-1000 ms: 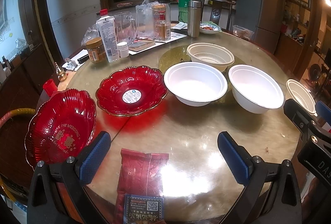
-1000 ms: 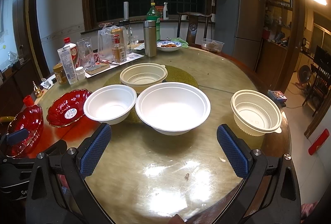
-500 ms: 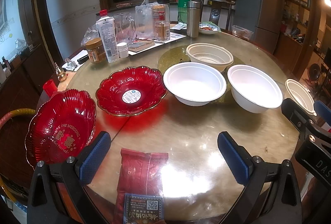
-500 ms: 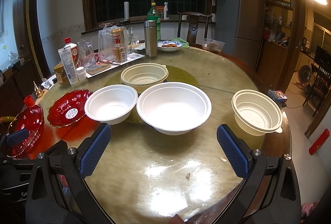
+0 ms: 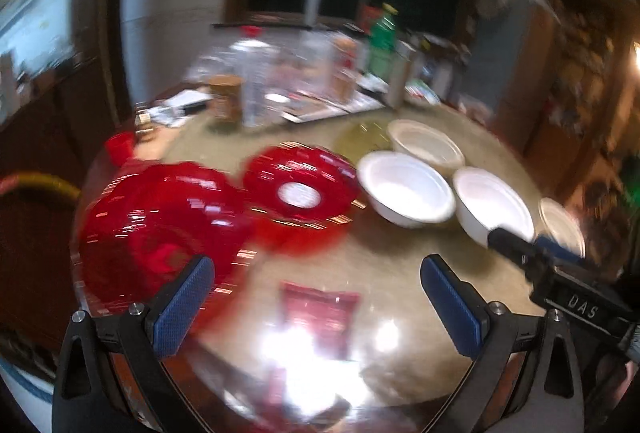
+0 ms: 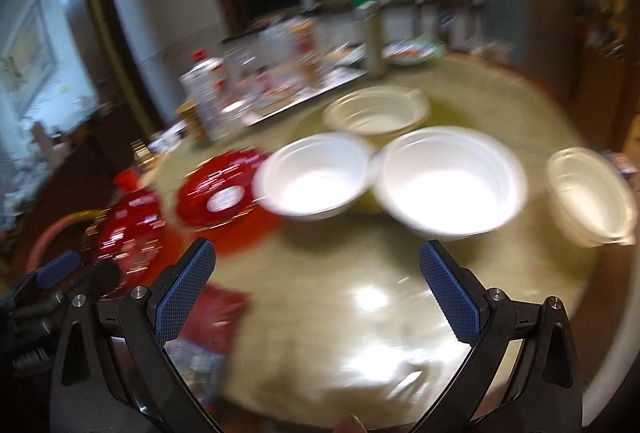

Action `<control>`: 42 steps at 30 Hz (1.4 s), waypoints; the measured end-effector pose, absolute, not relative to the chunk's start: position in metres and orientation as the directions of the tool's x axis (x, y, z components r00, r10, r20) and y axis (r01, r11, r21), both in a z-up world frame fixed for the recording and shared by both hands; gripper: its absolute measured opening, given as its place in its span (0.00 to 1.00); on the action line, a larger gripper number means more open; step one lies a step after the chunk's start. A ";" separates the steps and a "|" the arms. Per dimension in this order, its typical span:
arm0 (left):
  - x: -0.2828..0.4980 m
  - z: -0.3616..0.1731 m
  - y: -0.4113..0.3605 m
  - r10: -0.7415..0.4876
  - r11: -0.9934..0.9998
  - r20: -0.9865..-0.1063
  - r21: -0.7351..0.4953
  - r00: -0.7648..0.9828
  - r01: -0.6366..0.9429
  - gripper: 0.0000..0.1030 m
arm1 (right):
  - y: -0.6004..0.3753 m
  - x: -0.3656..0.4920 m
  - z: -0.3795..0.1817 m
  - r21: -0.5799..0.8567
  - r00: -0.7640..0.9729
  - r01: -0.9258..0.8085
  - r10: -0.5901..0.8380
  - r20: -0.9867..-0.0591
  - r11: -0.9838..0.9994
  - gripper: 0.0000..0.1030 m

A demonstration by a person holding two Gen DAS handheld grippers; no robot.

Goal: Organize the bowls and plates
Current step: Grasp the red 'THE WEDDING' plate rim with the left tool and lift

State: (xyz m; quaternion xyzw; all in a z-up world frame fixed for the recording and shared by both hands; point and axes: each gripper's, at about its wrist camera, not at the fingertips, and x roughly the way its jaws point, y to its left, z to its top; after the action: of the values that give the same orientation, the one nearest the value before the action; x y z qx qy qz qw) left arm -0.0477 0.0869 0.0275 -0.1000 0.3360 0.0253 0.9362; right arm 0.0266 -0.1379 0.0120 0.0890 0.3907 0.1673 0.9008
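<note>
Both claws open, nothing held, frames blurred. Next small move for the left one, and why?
Probably ease the left claw forward-left toward the near red scalloped glass plate. Its jaws are spread and empty, and that plate sits closest to its left finger, beside the second red plate with the white sticker, a likely stacking partner. The right claw is likewise open, facing the white foam bowls.
</note>
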 end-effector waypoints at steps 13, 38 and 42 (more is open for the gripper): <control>-0.067 0.000 0.253 0.197 0.828 -0.675 -0.273 0.711 -0.489 1.00 | -0.019 0.065 -0.023 0.568 0.300 -0.324 0.652 -0.697 0.756 1.00; -0.013 -0.071 0.281 0.071 0.801 -0.853 -0.261 0.517 -0.540 0.23 | 0.049 0.109 -0.086 0.604 0.113 -0.195 0.630 -0.769 0.773 0.31; -0.011 -0.070 0.276 0.081 0.810 -0.846 -0.252 0.527 -0.529 0.17 | 0.049 0.109 -0.089 0.575 0.127 -0.196 0.602 -0.788 0.795 0.14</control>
State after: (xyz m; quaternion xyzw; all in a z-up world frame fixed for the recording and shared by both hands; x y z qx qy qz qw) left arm -0.0107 0.2757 -0.0703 -0.2483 0.4512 0.1820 0.8376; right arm 0.1094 0.0492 -0.0891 0.1687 0.6018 0.2725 0.7315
